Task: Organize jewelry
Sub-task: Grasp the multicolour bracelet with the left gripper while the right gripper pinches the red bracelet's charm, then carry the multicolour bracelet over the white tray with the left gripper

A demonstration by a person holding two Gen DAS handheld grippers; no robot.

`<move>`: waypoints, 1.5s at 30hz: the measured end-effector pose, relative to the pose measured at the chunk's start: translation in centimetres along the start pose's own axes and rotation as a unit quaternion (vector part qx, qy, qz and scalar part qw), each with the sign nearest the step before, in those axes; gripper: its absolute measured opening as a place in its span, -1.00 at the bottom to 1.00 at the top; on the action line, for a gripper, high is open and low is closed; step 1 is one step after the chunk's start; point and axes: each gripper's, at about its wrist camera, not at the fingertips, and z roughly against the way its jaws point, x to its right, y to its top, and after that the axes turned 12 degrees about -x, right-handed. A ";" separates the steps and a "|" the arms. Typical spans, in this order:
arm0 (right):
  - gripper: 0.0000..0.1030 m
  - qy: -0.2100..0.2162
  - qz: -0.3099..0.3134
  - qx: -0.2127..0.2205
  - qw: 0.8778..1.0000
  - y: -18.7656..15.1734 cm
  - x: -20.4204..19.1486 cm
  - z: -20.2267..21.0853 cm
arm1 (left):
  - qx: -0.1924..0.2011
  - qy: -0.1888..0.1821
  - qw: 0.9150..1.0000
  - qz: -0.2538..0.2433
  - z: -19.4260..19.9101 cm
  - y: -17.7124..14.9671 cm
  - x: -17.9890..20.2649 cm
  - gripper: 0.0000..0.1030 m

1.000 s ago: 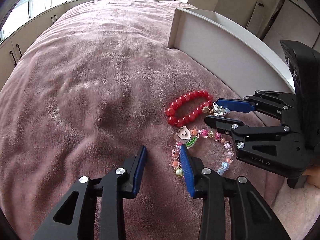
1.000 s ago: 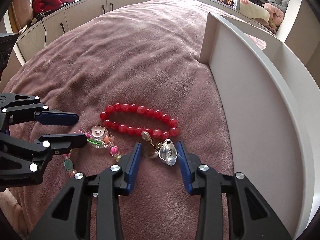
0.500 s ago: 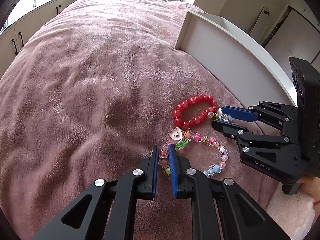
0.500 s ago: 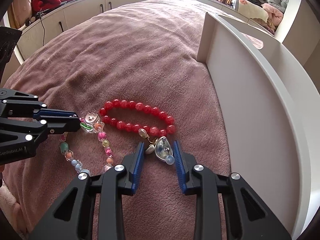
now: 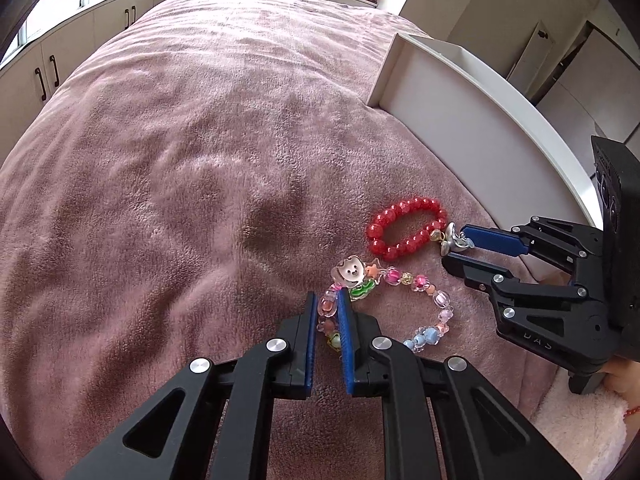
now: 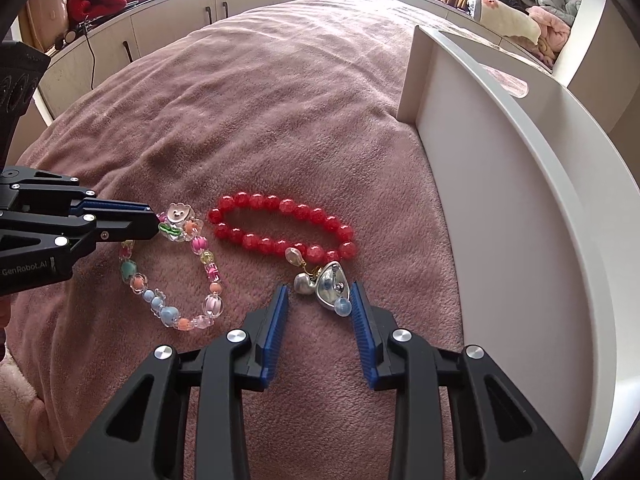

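In the left wrist view, the left gripper (image 5: 326, 300) is seen clamped on the pastel bracelet (image 5: 390, 306), its blue pads drawn close with a few beads pinched between them just below the smiling-face charm (image 5: 352, 271); the rest of the loop lies slack on the pink blanket (image 5: 180, 160). The red bracelet (image 5: 406, 226) rests just beyond it, its silver charm (image 5: 456, 237) between the pads of the right gripper (image 5: 454, 246), and the white tray (image 5: 460, 92) stands behind, near both. Since only a few beads are gripped, the pastel strand could slip out or swing and snag the red one when lifted. In the right wrist view, the right gripper (image 6: 318, 294) is shown with its fingers apart: the right pad touches the silver charm (image 6: 330, 286), while a clear gap is left at the other pad, so no grip is made. The red bracelet (image 6: 282, 226) lies flat beside the pastel bracelet (image 6: 172, 264), with the tray wall (image 6: 500, 200) close on the right. If closed off-centre, the rounded charm could be squeezed out sideways, or plush pinched instead.
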 end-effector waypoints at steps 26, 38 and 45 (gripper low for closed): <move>-0.68 -0.004 0.069 0.069 0.995 -0.1 -3.1 3.1 | 0.059 -0.024 0.998 0.017 3.0 0.5 -0.8 -0.70; -0.68 0.041 0.027 0.204 0.978 -0.9 -1.1 9.4 | 0.135 0.009 0.991 -0.013 9.6 0.1 0.5 -0.71; -0.68 0.051 -0.043 0.288 0.955 -2.6 2.9 13.5 | 0.152 0.029 0.987 -0.046 12.4 2.3 3.9 -0.70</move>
